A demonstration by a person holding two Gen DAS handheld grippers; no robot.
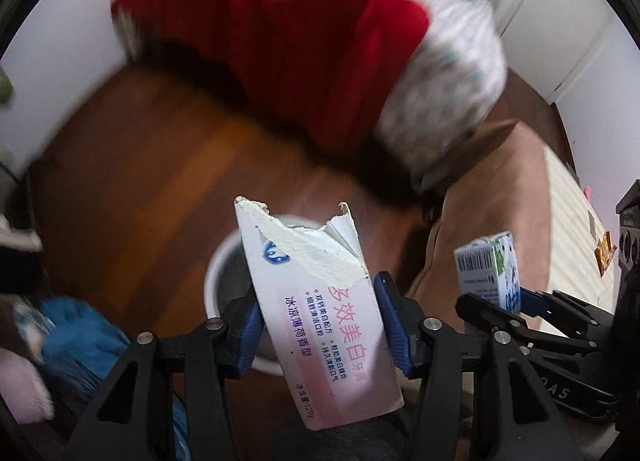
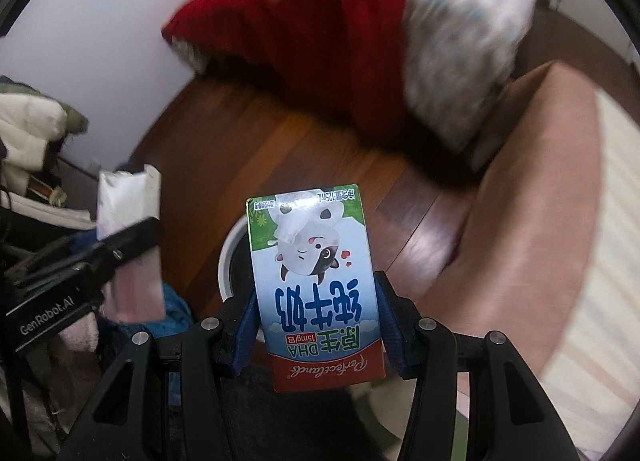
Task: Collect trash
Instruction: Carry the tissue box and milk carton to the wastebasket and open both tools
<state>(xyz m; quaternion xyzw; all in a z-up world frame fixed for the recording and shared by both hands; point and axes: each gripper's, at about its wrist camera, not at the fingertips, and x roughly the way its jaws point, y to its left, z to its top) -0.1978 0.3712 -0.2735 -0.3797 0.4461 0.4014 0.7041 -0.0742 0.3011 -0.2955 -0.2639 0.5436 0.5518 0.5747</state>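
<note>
Here I tilt both down over the white bin (image 2: 230,257): left gripper (image 1: 318,325) jaws clamp the torn toothpaste box (image 1: 320,313), right gripper (image 2: 316,325) jaws clamp the milk carton (image 2: 316,281).

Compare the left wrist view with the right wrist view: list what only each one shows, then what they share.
Only the left wrist view shows the printed face and torn top of the toothpaste box held in the left gripper, and the milk carton's barcode side.

Only the right wrist view shows the cow picture on the milk carton held in the right gripper, and the cream padded bundle at far left.

Both show the white bin below on the wooden floor, and the red fabric.
</note>
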